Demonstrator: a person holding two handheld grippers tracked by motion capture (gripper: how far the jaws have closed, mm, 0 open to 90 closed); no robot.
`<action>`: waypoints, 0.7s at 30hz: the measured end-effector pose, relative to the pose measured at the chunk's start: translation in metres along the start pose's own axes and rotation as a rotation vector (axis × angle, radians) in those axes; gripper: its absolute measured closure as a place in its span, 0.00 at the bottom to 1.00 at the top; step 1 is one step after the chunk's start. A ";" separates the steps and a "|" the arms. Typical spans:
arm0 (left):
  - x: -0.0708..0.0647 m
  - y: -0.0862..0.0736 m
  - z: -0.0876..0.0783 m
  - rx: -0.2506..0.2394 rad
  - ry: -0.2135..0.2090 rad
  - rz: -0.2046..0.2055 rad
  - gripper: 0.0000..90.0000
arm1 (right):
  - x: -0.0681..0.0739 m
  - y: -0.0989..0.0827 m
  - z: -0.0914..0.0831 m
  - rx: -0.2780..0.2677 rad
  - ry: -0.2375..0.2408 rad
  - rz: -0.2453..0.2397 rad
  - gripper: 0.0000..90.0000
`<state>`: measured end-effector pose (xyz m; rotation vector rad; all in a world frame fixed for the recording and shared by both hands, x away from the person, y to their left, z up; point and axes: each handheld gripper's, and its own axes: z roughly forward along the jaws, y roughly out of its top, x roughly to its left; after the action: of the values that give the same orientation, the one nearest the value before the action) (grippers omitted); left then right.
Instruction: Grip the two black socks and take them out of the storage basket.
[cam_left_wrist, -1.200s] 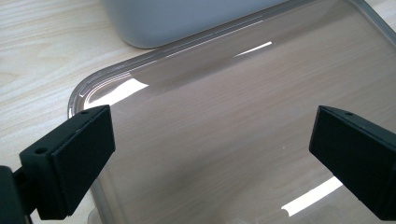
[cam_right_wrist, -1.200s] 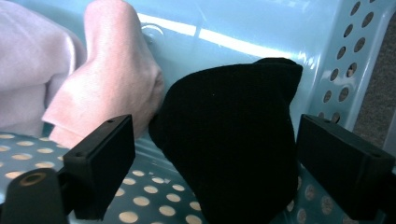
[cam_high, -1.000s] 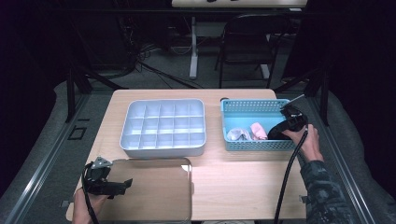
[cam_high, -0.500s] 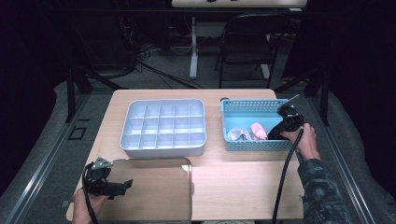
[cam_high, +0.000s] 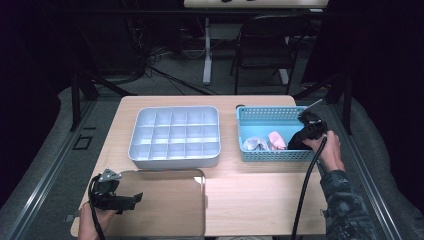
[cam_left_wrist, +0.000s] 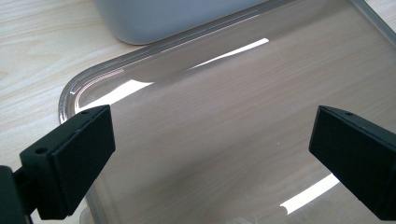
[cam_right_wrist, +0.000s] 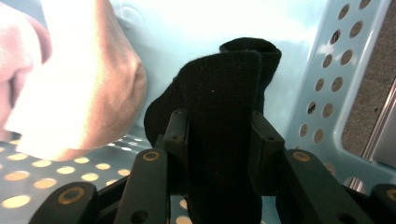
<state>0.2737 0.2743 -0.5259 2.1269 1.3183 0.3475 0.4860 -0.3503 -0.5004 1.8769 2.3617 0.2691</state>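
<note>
As its jaws closed, right tool (cam_right_wrist: 218, 140) pinches black sock (cam_right_wrist: 224, 93).

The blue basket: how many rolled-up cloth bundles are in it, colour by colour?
In the blue basket:
Black bundle, pinched in the right gripper: 1
Pink bundle: 1
White-grey bundle: 1
Total: 3
</note>
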 end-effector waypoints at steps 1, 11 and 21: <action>0.000 0.000 0.000 -0.002 -0.001 0.000 0.00 | 0.000 0.001 -0.003 0.014 -0.003 -0.008 0.73; -0.002 0.000 0.000 -0.005 -0.007 0.007 0.00 | 0.001 0.006 -0.020 -0.042 -0.005 0.000 0.73; -0.003 0.000 0.001 -0.010 -0.010 0.007 0.00 | 0.001 0.011 -0.038 -0.069 -0.009 -0.010 0.73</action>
<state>0.2730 0.2711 -0.5268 2.1229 1.3016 0.3446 0.4891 -0.3498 -0.4611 1.8313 2.3237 0.3357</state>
